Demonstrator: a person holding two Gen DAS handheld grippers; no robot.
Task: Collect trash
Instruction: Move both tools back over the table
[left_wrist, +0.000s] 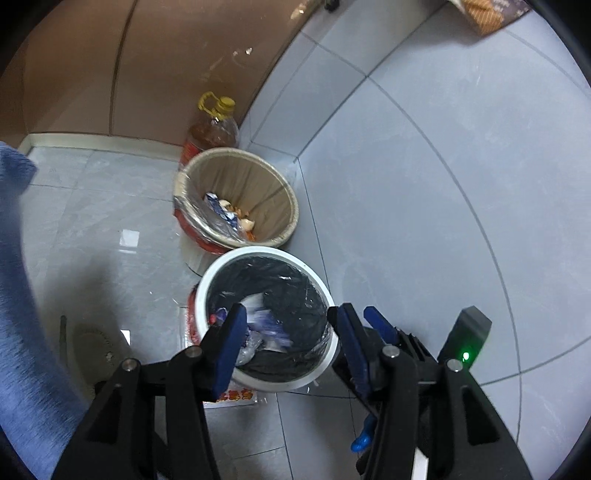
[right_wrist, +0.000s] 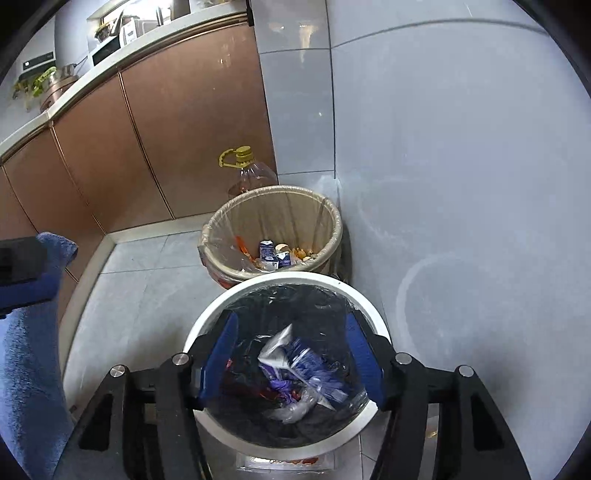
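Through my left wrist camera, my left gripper (left_wrist: 288, 341) hangs over the white bin (left_wrist: 207, 291) with its jaws spread wide and nothing between them; below, inside the black liner, lies a blurred blue-and-white wrapper (left_wrist: 266, 325). Just beyond, touching the white bin's far side, stands the beige-lined bin (left_wrist: 258, 173), holding a small carton and orange scraps, and behind it an oil bottle (left_wrist: 214, 129) with a yellow cap against the brown cabinet (left_wrist: 166, 55). The blue fingers of my right gripper (left_wrist: 369, 328) show at the white bin's right edge. Through my right wrist camera, my right gripper (right_wrist: 291, 354) is also wide apart and empty, directly above the white bin (right_wrist: 373, 306); the wrapper (right_wrist: 299, 365) rests in the black liner on other crumpled plastic. The beige-lined bin (right_wrist: 221, 221) sits just behind, with the oil bottle (right_wrist: 251, 173) at the cabinet (right_wrist: 166, 147) corner, and a counter (right_wrist: 110, 59) above carries kitchenware.
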